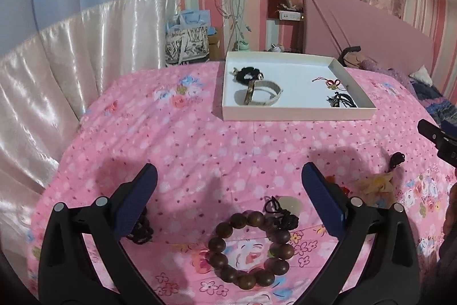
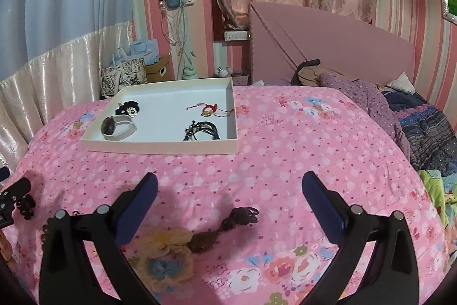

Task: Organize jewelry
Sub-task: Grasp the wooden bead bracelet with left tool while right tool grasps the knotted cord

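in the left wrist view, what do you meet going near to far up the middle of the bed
wooden bead bracelet → black knotted cord with pale disc → bare pink floral bedspread → white tray → watch inside it → black scrunchie

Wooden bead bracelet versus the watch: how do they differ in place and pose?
The wooden bead bracelet lies flat on the pink bedspread, between the open left fingers; the watch sits inside the white tray. The bracelet is a ring of round brown beads; the watch is a pale strap standing on edge with its face upright. Both form closed loops, and neither is gripped.
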A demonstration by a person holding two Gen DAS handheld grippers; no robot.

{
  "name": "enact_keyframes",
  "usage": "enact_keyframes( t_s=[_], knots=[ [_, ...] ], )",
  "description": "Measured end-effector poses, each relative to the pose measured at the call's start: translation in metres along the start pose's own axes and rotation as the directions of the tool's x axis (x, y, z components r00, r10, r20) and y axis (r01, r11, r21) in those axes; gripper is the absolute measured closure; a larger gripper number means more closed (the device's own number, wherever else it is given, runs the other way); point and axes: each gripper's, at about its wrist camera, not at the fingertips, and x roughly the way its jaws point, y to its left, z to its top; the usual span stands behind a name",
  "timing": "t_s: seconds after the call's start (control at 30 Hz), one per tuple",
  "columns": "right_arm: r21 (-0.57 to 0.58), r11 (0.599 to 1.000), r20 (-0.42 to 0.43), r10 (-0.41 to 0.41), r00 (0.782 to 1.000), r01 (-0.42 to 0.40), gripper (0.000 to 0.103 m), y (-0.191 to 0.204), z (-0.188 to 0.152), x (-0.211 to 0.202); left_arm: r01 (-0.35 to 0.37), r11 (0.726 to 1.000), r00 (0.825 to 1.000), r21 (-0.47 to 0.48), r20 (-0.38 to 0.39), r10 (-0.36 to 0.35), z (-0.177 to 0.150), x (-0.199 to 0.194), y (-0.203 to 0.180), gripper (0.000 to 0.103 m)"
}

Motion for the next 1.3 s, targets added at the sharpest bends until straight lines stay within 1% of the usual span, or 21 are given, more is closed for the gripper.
enact_keyframes(
  t_s=[0.13,0.27,0.37,0.43,0.5,0.6,0.73,0.83,1.03,1.13,1.2,1.23,1.27,1.3],
  knots=[
    [-0.007,1.0,-0.037,-0.008,0.999,0.007,0.002,-0.003,-0.007,0.011,-0.009,1.0,0.999,-0.009,-0.039,0.009,-0.005,0.014,0.005,0.003],
    [0.007,1.0,-0.039,0.006,0.999,-0.006,0.002,-0.007,-0.009,0.01,0.027,0.999,0.997,-0.04,-0.067,-0.029,-0.008,0.02,0.012,0.003],
    [-0.018,1.0,-0.046,-0.024,0.999,0.023,0.002,-0.005,-0.014,0.012,0.047,0.998,0.994,-0.046,-0.095,-0.051,-0.013,0.023,0.012,0.003],
    [-0.053,0.996,-0.055,-0.072,0.996,0.069,0.002,-0.002,-0.018,0.017,0.018,0.999,0.994,-0.028,-0.108,-0.02,-0.016,0.026,0.011,0.003],
    [-0.06,0.995,-0.073,-0.085,0.994,0.081,0.002,-0.001,-0.019,0.022,-0.009,1.0,0.994,-0.014,-0.107,0.008,-0.017,0.028,0.01,0.003],
    [-0.05,0.997,-0.118,-0.061,0.991,0.055,0.002,-0.002,-0.022,0.03,-0.002,1.0,0.992,-0.008,-0.123,0.001,-0.019,0.03,0.01,0.003],
    [-0.038,0.997,-0.142,-0.069,0.987,0.064,0.002,-0.006,-0.024,0.036,-0.019,0.999,0.988,0.03,-0.152,0.024,-0.024,0.034,0.005,0.003],
    [-0.028,0.998,-0.152,-0.065,0.986,0.061,0.002,-0.008,-0.026,0.038,0.003,0.999,0.987,0.039,-0.159,0.003,-0.025,0.032,0.004,0.003],
    [-0.027,0.998,-0.208,-0.059,0.976,0.055,0.003,-0.008,-0.032,0.05,0.034,0.999,0.983,0.04,-0.183,-0.026,-0.027,0.029,0.008,0.005],
    [-0.048,0.997,-0.216,-0.074,0.974,0.065,0.003,-0.005,-0.034,0.053,0.053,0.998,0.978,0.028,-0.205,-0.046,-0.029,0.032,0.01,0.008],
    [-0.058,0.996,-0.223,-0.079,0.972,0.068,0.003,-0.003,-0.036,0.055,0.066,0.997,0.972,0.025,-0.227,-0.059,-0.031,0.036,0.01,0.015],
    [-0.064,0.996,-0.229,-0.081,0.97,0.068,0.004,-0.002,-0.037,0.057,0.071,0.997,0.967,0.024,-0.248,-0.063,-0.033,0.039,0.009,0.018],
    [-0.067,0.995,-0.233,-0.083,0.969,0.069,0.006,-0.002,-0.037,0.058,0.076,0.997,0.962,0.025,-0.265,-0.066,-0.034,0.043,0.009,0.022],
    [-0.069,0.995,-0.239,-0.082,0.968,0.068,0.011,-0.002,-0.038,0.06,0.078,0.997,0.959,0.027,-0.275,-0.068,-0.035,0.044,0.008,0.024]
  ],
)
